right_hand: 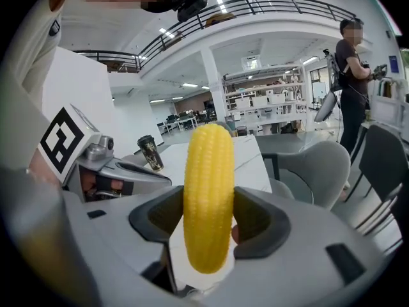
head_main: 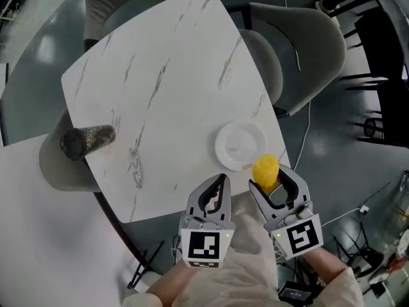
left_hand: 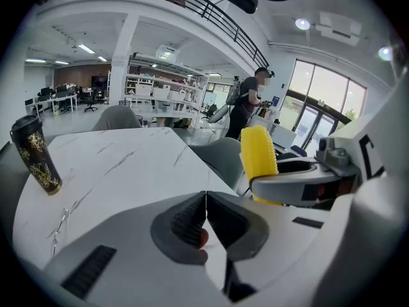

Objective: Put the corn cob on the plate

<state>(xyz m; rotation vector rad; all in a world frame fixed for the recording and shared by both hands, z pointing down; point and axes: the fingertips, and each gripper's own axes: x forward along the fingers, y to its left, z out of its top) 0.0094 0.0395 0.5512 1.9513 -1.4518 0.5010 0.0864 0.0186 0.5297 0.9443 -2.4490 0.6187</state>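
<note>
My right gripper (head_main: 268, 181) has its jaws clamped on the corn cob (right_hand: 208, 197) at mid-length, standing upright. It looks light, stiff and ridged, so this middle hold should not slip. The plate (head_main: 238, 147) lies just ahead of these jaws. My left gripper (left_hand: 206, 200) is closed, empty.

A white marbled worktop (head_main: 160, 75) is ringed by grey chairs (head_main: 307, 50) at its edges; shelving (left_hand: 160, 85), a railed balcony (right_hand: 268, 6) and bright windows (left_hand: 326, 101) are seen beyond.
</note>
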